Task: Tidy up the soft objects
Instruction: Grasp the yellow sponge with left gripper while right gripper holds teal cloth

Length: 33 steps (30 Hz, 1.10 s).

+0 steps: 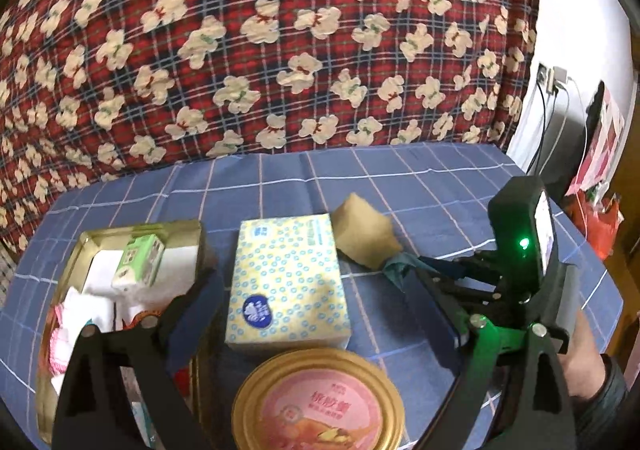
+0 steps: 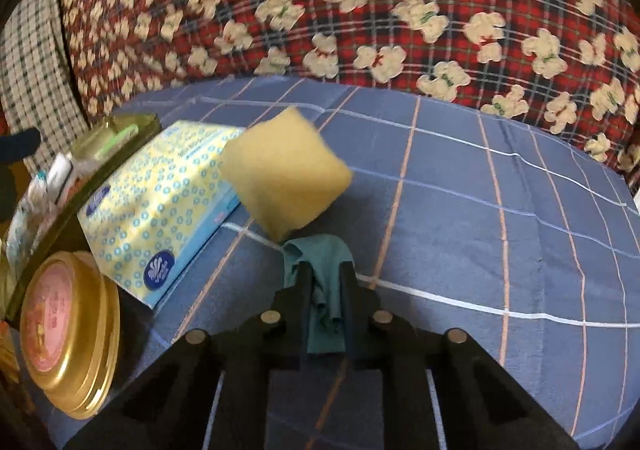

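The right gripper (image 2: 326, 290) pinches a teal cloth (image 2: 324, 270), a yellow sponge (image 2: 286, 174) just ahead. The left gripper (image 1: 316, 298) gapes wide over the tissue pack (image 1: 286, 278).

A blue checked cloth (image 2: 500, 210) covers the table; behind it hangs a red bear-print blanket (image 1: 280, 30). A round gold tin (image 1: 318, 398) lies near the table's front edge; cables (image 1: 560, 110) hang by the white wall.

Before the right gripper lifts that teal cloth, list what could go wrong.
1. The right gripper is shut on the teal cloth, whose far edge sits against the yellow sponge; lifting may drag or tip the sponge.
2. The gold tin already looks full of soft items, so the cloth may not settle inside.
3. The open left gripper hovers over the tissue pack beside the tin; the two grippers could collide.
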Motion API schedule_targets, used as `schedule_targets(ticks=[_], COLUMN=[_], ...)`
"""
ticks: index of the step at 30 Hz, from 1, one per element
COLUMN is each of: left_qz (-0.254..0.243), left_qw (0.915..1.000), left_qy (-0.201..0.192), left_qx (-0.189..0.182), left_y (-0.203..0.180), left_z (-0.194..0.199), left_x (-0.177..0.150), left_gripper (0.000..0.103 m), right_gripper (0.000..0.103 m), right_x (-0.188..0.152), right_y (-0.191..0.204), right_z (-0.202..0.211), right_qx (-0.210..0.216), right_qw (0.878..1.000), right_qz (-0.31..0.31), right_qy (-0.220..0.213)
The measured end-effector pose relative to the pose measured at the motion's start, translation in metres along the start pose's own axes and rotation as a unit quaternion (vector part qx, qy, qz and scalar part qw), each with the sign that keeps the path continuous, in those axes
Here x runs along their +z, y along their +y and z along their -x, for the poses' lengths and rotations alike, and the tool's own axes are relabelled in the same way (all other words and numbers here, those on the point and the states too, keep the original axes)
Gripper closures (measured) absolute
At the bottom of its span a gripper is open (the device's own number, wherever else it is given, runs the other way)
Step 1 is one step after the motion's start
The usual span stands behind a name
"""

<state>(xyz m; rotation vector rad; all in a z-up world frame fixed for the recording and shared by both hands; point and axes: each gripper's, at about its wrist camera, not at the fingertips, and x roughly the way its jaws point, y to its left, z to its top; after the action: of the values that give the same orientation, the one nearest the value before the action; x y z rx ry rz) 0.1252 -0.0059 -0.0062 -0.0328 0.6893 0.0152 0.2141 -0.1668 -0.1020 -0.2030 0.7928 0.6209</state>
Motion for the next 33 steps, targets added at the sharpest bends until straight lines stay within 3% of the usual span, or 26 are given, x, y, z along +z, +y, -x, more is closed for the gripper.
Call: schedule_targets(ticks=[7,21,26,29,33], left_qz=[-0.033,-0.109,-0.118,-0.127,-0.147], left_qw=[0.9990,0.9881,0.9841,0.9814,0.9770], left_qy=[0.030,0.106,0.128,0.140,0.148], left_qx=[0.007,0.025,0.034,0.035,0.046], left_y=[-0.022,-0.076,-0.082,-0.087,-0.097], left_z=[-0.026,-0.101,-0.120,-0.128,-0.138], left_x=[0.016,0.038,0.040,0.040,0.039], left_gripper=[0.009,0.015,0.021,0.031,0.031], right_gripper=[0.089,0.088,0.088,0.088,0.088], right_x=[0.002,-0.002,-0.003,-0.003,-0.003], right_y=[-0.035,-0.068,-0.072,-0.073,-0.074], right_z=[0.025,0.034,0.036,0.035,0.036], right_qx=[-0.029,-0.042,-0.039,-0.039,-0.038], right_qw=[0.996,0.989,0.988,0.988,0.987], right_qz=[-0.056,-0.120,-0.131,-0.132,-0.137], right_qy=[-0.064,-0.071,-0.073,-0.072,-0.072])
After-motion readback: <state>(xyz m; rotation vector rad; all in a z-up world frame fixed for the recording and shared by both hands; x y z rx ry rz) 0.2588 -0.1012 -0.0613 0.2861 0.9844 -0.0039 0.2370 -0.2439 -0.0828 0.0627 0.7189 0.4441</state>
